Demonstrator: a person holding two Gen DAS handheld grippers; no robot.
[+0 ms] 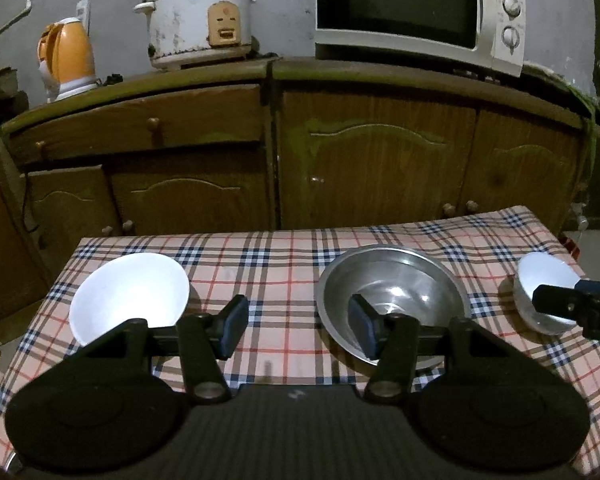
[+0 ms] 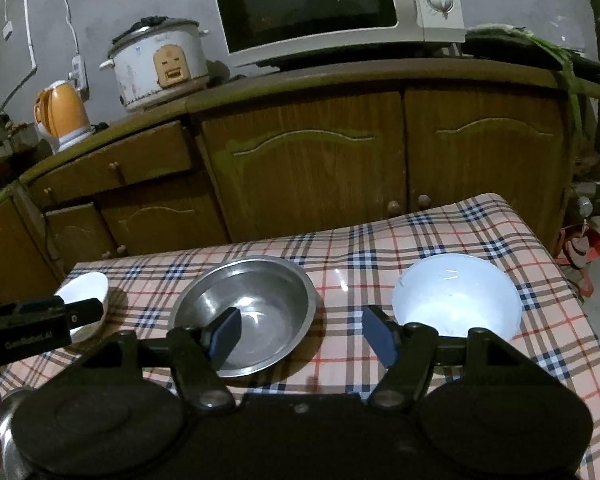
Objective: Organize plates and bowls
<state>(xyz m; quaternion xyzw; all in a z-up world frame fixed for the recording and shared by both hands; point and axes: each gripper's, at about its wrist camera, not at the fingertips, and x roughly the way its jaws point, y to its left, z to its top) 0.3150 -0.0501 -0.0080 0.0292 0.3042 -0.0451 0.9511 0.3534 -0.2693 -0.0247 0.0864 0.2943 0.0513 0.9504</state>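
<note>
Left gripper [image 1: 298, 330]: jaws released, nothing between them but bare checked tablecloth [image 1: 284, 276]. Right gripper [image 2: 300, 336]: jaws released wider, also empty, cloth showing in the gap.

From your left jaws, the white dish [image 1: 130, 296] lies just outside the left finger, and the steel bowl [image 1: 392, 300] sits behind the right finger, its near rim partly hidden by the pad. From your right jaws, that same steel bowl lies behind the left finger, and the white bowl [image 2: 458, 300] sits just past the right finger. All three stand apart on the cloth; nothing is stacked yet.

Whether the left-hand dish is a shallow bowl or a deep plate the glare won't let me say.

Risks, as I judge them:
- Either inner finger could clip the steel bowl's rim; it looks light and would skid or ring on the cloth.
- Both grippers flank the same bowl, so they may crowd each other if you reach together.
- A one-sided rim pinch on glazed ware may slip or tip.
- The cloth drapes over the edges; dragging a bowl could bunch it.

Room: dim. Wooden cabinets [image 1: 380, 160] stand beyond the table, with a microwave [image 1: 416, 8], rice cooker [image 1: 198, 20] and orange kettle [image 1: 66, 56] on top.
</note>
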